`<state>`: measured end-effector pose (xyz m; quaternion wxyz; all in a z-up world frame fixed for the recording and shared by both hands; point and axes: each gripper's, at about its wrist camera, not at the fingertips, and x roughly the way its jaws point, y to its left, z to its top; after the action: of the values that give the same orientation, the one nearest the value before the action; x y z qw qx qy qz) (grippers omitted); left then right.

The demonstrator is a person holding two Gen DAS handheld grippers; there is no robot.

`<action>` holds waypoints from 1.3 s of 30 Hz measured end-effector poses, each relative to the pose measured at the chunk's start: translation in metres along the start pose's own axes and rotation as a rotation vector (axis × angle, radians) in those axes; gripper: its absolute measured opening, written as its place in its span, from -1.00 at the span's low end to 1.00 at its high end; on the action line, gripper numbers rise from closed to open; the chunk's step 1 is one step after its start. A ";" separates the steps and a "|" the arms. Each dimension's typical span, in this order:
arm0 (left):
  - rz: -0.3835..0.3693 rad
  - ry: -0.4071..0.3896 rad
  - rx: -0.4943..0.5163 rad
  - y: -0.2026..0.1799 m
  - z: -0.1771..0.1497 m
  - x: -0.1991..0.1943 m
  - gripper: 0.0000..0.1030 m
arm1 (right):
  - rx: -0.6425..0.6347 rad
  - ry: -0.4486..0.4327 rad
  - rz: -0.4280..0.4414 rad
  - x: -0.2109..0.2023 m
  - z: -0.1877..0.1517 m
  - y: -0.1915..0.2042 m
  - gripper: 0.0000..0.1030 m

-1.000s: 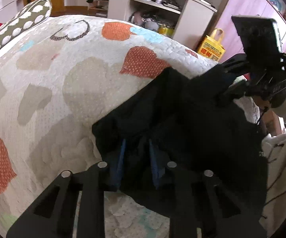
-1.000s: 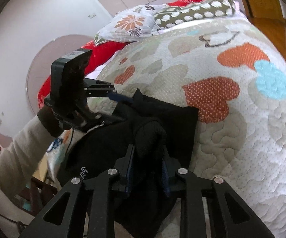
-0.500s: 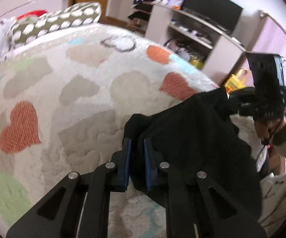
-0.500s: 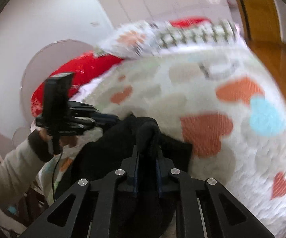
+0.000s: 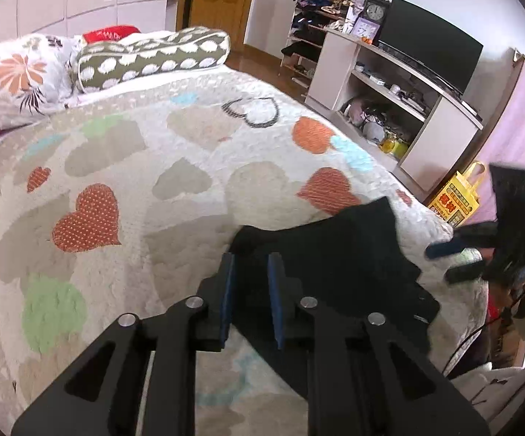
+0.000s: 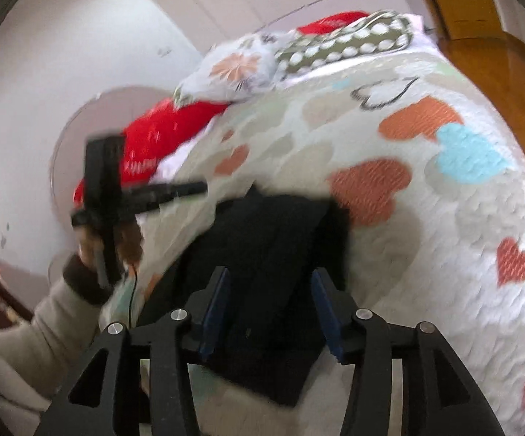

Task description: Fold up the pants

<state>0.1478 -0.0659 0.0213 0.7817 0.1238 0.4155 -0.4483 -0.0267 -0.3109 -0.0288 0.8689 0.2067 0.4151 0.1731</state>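
Black pants (image 5: 335,254) lie folded in a compact dark pile on the heart-patterned quilt (image 5: 189,167) near the bed's edge. My left gripper (image 5: 251,258) hangs just above their near corner. Its jaws are opening, and its blue pads (image 5: 226,290) stand apart, pressing on nothing. In the right wrist view the pants (image 6: 273,225) lie flat under my right gripper (image 6: 269,272), whose jaws are opening wide with only the cloth below them. The right gripper (image 5: 442,263) also shows at the bed's right edge, off the cloth. The left gripper (image 6: 193,190), held in a hand, hovers left of the pants.
Pillows (image 5: 146,58) and a red cushion (image 6: 160,134) lie at the head of the bed. A white TV cabinet (image 5: 408,109) and a yellow bag (image 5: 459,203) stand beyond the bed's right side. A wooden floor (image 6: 499,61) runs along the far side.
Both grippers were shut on bunched black cloth; now both have let go and pulled up and back. The pants have dropped flat onto the quilt.
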 end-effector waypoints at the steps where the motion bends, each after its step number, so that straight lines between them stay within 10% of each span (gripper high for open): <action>1: -0.008 0.001 0.002 -0.008 -0.002 -0.003 -0.59 | 0.002 0.017 0.009 0.004 -0.005 0.003 -0.04; 8: -0.026 0.012 -0.007 -0.038 -0.016 -0.006 -0.41 | 0.022 0.113 0.017 0.037 -0.029 0.006 -0.13; 10: -0.024 0.025 -0.016 -0.043 -0.020 -0.003 -0.41 | -0.031 0.094 -0.020 0.038 -0.029 0.015 -0.88; 11: -0.023 0.028 -0.025 -0.044 -0.022 -0.003 -0.41 | -0.037 0.077 -0.009 0.033 -0.026 0.017 -0.95; 15: -0.009 0.004 -0.029 -0.055 -0.028 -0.002 -0.29 | -0.085 -0.040 -0.048 0.001 -0.012 0.023 -0.96; 20: -0.022 0.030 -0.053 -0.067 -0.037 0.010 -0.20 | -0.039 0.047 -0.137 0.028 -0.014 -0.002 -0.96; 24: -0.013 0.020 -0.038 -0.073 -0.036 0.003 -0.11 | 0.022 -0.019 -0.075 0.009 -0.015 -0.010 -0.56; 27: -0.010 -0.014 -0.041 -0.074 -0.033 -0.004 0.05 | 0.065 -0.055 -0.055 -0.011 -0.019 -0.024 0.43; 35: -0.015 -0.009 -0.072 -0.072 -0.035 -0.001 0.05 | 0.127 0.020 -0.023 0.023 -0.024 -0.036 0.45; 39: -0.005 -0.011 -0.077 -0.069 -0.036 -0.002 0.05 | 0.029 0.006 -0.064 0.026 -0.018 -0.016 -0.60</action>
<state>0.0720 -0.0832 0.0126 0.7871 0.0901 0.4283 -0.4346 -0.0238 -0.3085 -0.0642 0.8697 0.2052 0.4266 0.1398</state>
